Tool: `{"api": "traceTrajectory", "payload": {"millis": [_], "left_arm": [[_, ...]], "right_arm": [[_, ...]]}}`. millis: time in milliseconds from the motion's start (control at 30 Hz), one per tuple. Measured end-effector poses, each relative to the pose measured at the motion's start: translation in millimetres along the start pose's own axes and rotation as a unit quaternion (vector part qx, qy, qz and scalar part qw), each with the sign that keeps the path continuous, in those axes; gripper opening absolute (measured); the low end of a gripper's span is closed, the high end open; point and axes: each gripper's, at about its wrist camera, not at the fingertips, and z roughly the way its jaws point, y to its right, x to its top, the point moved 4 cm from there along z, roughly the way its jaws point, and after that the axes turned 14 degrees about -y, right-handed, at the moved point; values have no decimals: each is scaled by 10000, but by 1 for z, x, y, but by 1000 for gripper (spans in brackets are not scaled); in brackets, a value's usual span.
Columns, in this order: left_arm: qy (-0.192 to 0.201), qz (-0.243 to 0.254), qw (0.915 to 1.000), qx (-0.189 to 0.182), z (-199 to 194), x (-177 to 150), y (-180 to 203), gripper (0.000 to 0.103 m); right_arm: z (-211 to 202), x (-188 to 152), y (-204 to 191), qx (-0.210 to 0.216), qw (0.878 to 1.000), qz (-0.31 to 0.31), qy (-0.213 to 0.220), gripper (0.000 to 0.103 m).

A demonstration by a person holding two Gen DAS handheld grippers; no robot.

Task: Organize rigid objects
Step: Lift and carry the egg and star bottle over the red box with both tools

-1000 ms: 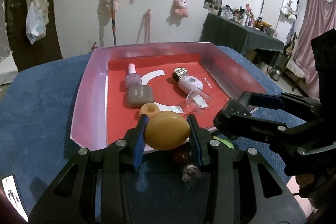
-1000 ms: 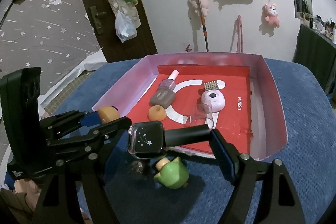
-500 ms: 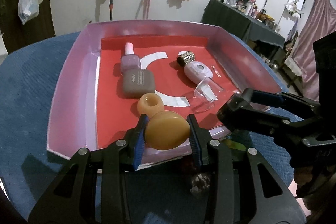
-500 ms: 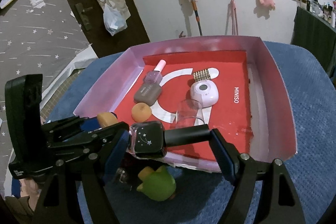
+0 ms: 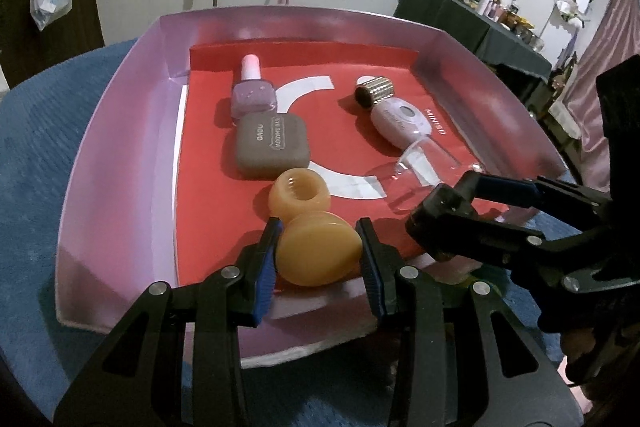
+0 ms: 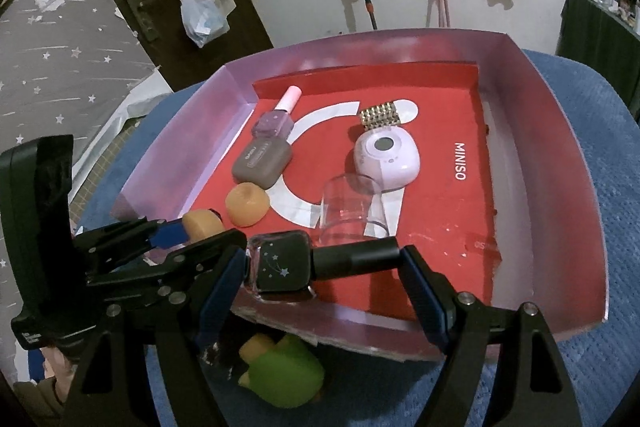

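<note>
My left gripper [image 5: 319, 254] is shut on an orange round lid [image 5: 318, 254], held over the near edge of the pink tray [image 5: 120, 131]. My right gripper [image 6: 322, 269] is shut on a black nail polish bottle [image 6: 280, 266] with a long black cap, held over the tray's near edge [image 6: 400, 327]. It shows in the left wrist view [image 5: 480, 227] at right. In the tray lie a purple nail polish [image 5: 253, 93], a grey eye-shadow case [image 5: 272, 143], an orange ring-shaped jar [image 5: 299, 193], a lilac device [image 5: 398, 119] and a clear cup [image 6: 352, 207].
A green and yellow toy [image 6: 280, 371] lies on the blue cloth [image 6: 600, 147] just in front of the tray, under my right gripper. The tray's red liner [image 6: 440, 187] has bare room at its right side. A wall with hanging toys stands behind.
Both grippers have moved forward and lower toward the tray, each still holding its object. They now reach over the tray's near edge.
</note>
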Motion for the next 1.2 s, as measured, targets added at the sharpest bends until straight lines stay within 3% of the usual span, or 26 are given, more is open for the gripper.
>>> {"api": "traceTrajectory", "payload": {"millis": [633, 1200], "left_arm": [[225, -153, 9996, -2, 4, 20, -10, 35], [329, -161, 9990, 238, 5, 26, -8, 36]], "right_arm": [[17, 20, 10, -566, 9980, 90, 276, 80], [24, 24, 11, -681, 9974, 155, 176, 81]]}}
